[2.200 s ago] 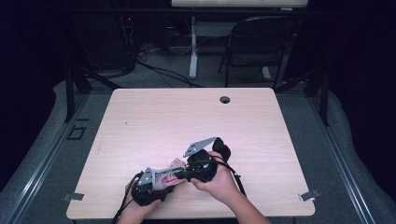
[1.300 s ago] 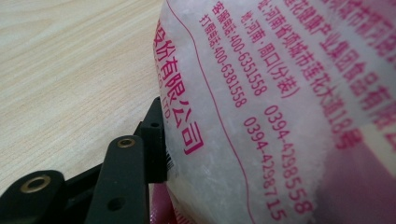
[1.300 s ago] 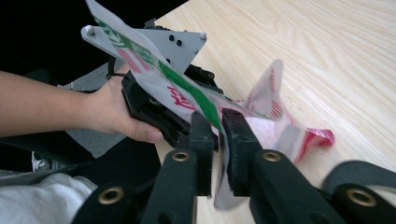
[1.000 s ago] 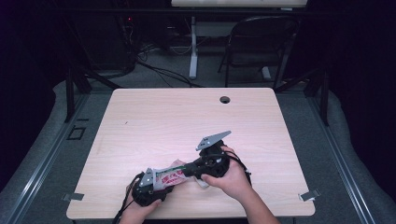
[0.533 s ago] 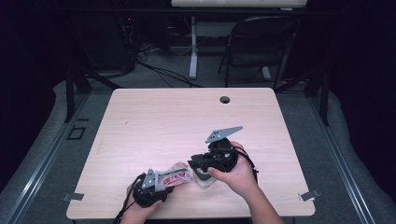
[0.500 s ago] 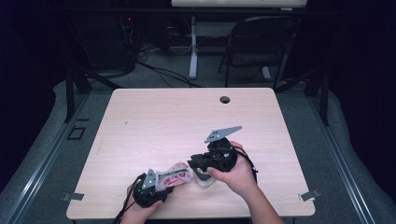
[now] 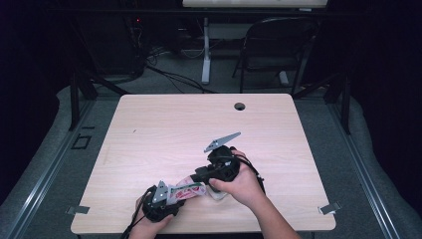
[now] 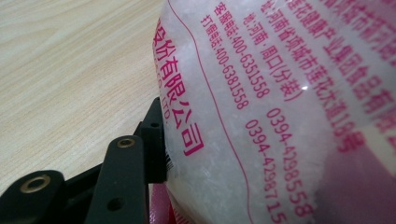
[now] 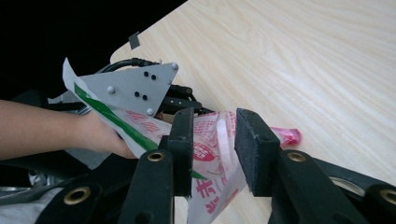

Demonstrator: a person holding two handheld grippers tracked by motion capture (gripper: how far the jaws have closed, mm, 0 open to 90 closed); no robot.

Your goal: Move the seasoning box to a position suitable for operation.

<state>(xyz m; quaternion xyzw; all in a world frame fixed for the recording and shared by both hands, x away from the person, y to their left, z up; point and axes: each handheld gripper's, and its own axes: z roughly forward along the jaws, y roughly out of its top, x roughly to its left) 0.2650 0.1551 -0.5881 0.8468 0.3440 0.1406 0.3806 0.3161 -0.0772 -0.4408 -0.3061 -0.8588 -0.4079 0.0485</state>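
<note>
A clear plastic packet printed with red lettering and a green stripe [image 7: 186,191] is held just above the near edge of the pale wooden table [image 7: 164,129]. The left gripper [image 7: 171,196] clamps one end of it. The right gripper [image 9: 212,140] has its jaws parted around the other end, the film loose between the pads.

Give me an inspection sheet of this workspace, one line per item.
Surface: light wood table, round hole near far edge.
Job's things: clear plastic bag with red print, held between both grippers at the near edge.
Clutter: nothing seen.
Grippers: left gripper shut on the bag; right gripper with jaws apart around the bag's edge.
Cables: black cable trailing from left gripper; more cables on the floor.
Surroundings: dark room, folding chair behind the table.
</note>
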